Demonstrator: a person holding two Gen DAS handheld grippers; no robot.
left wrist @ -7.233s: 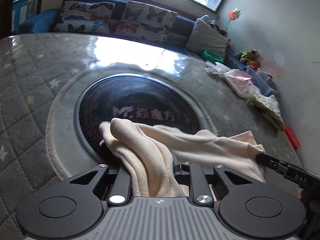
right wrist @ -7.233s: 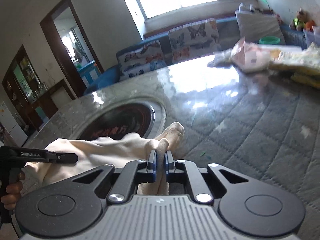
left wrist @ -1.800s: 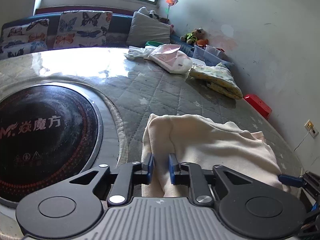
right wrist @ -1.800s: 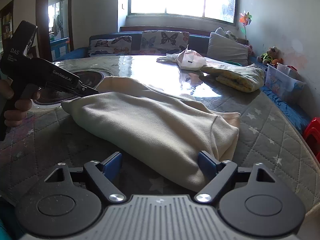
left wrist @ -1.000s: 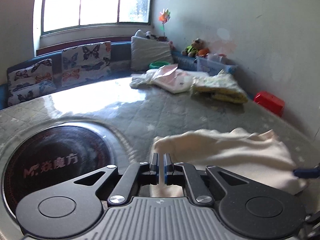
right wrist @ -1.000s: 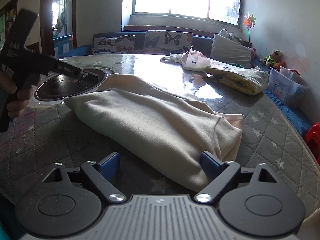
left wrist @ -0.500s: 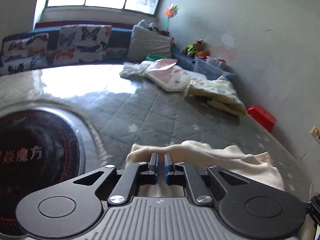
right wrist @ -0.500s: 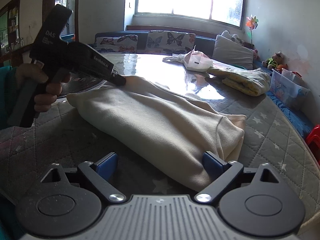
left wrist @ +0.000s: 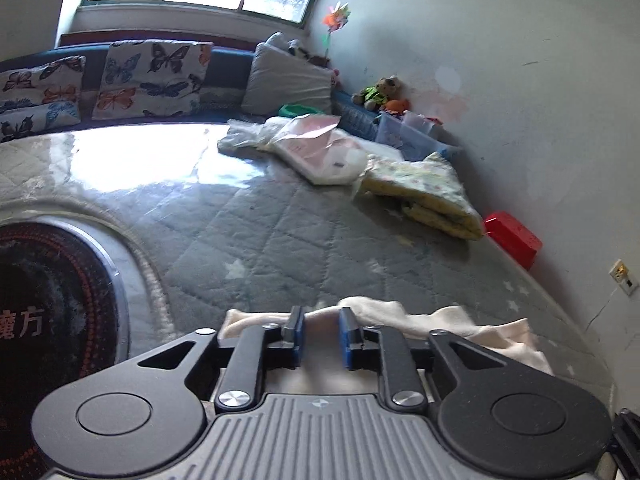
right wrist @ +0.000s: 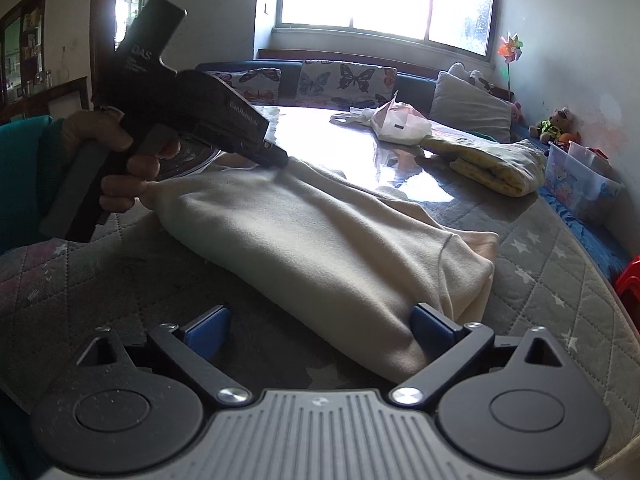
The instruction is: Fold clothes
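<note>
A cream garment (right wrist: 340, 248) lies folded in a long bundle on the grey quilted table cover (right wrist: 560, 280). My right gripper (right wrist: 320, 330) stands wide open at the bundle's near edge; the cloth reaches its right finger (right wrist: 432, 326). A hand holds my left gripper (right wrist: 280, 158) with its tip at the garment's far edge. In the left wrist view the left gripper (left wrist: 322, 332) has its jaws a little apart, with a ridge of the cream garment (left wrist: 440, 320) showing in the gap. Whether the pads touch the cloth is unclear.
A round black cooktop (left wrist: 52, 300) is set into the table at the left. A folded yellow blanket (left wrist: 424, 196) and a plastic bag (left wrist: 320, 152) lie at the far right. A red box (left wrist: 512, 240) sits by the wall. A sofa with butterfly cushions (left wrist: 148, 76) stands behind.
The left gripper's jaws, nearly shut half a second ago, have spread apart at the garment's far edge. The right gripper has stayed wide open and almost still.
</note>
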